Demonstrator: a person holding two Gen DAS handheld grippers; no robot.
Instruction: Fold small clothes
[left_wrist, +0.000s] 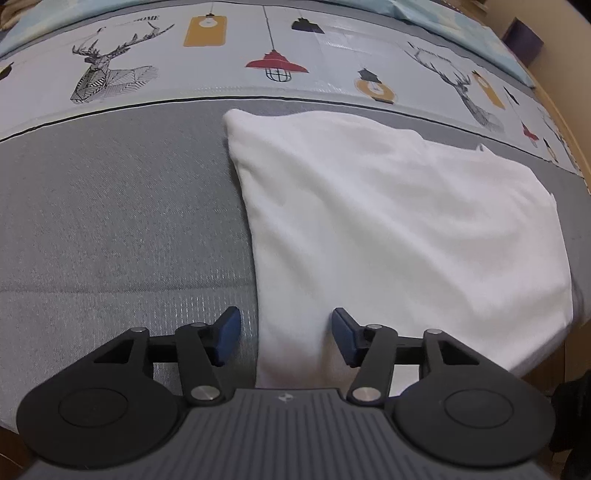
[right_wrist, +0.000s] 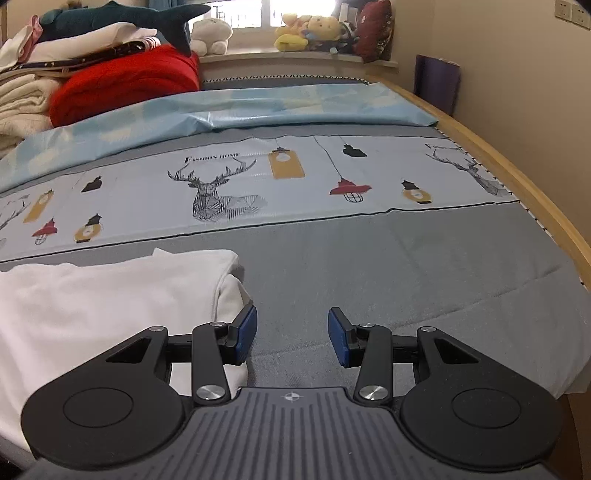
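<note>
My left gripper (left_wrist: 284, 334) and right gripper (right_wrist: 291, 336) both stood wide and empty at either near corner of the white garment (left_wrist: 388, 221), which lay folded flat on the grey bedspread (left_wrist: 110, 221). It looked soft, light, limp and fleecy; I judged its doubled near edges the best places to pinch.

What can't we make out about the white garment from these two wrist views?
- Left wrist view: near edge of the white garment is hidden behind the left tongs.
- Right wrist view: the garment's left part is cut off by the frame edge; the right tongs cover its near corner.
- Both views: garment type and fold layers unreadable, plain white.
</note>
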